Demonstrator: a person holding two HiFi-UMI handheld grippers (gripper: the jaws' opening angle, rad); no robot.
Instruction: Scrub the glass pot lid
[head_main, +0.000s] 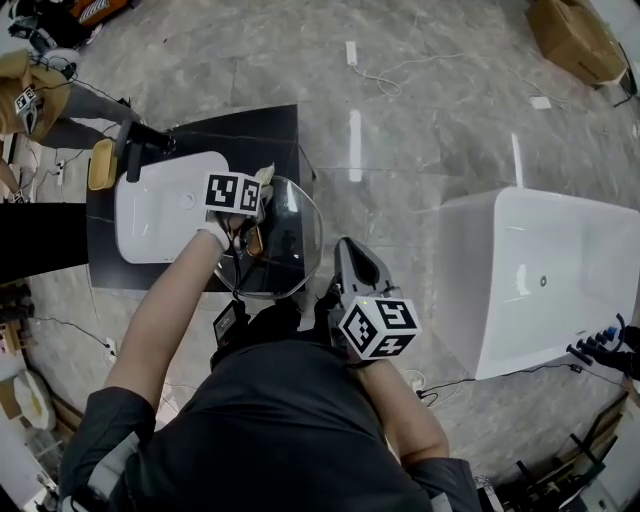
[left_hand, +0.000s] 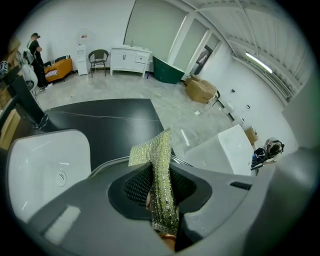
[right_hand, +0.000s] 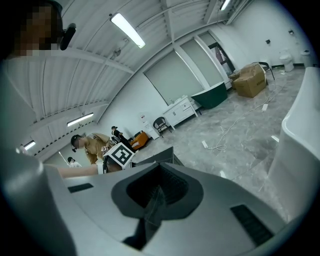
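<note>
While both tools are clamped, setting: a black counter (head_main: 270, 130) carries a white sink (head_main: 165, 205), and the person stands at its 6 o'clock edge.
Glass pot lid (head_main: 290, 230): clear with a metal rim, over the counter at 3 o'clock of the sink, partly past the counter's edge.
Right gripper (right_hand: 156, 192): jaws narrow, pinched on the lid's rim; the clear edge runs up between them in the right gripper view. The grip sits at about 5 o'clock on the lid in the head view.
Left gripper (left_hand: 160, 192): jaws closed on a glittery green-gold scrub cloth (left_hand: 161, 160), which stands up out of them with its top corner folded toward 9 o'clock.
Cloth vs lid: the cloth is at about 11 o'clock on the lid's rim; actual contact is unclear.
Faucet (head_main: 138, 140): black, at 11 o'clock of the sink.
Bathtub (head_main: 545, 270): white, on the grey floor, well apart at 3 o'clock of the lid.
Bystander (head_main: 30, 95): tan clothing, at 10 o'clock beyond the counter.
</note>
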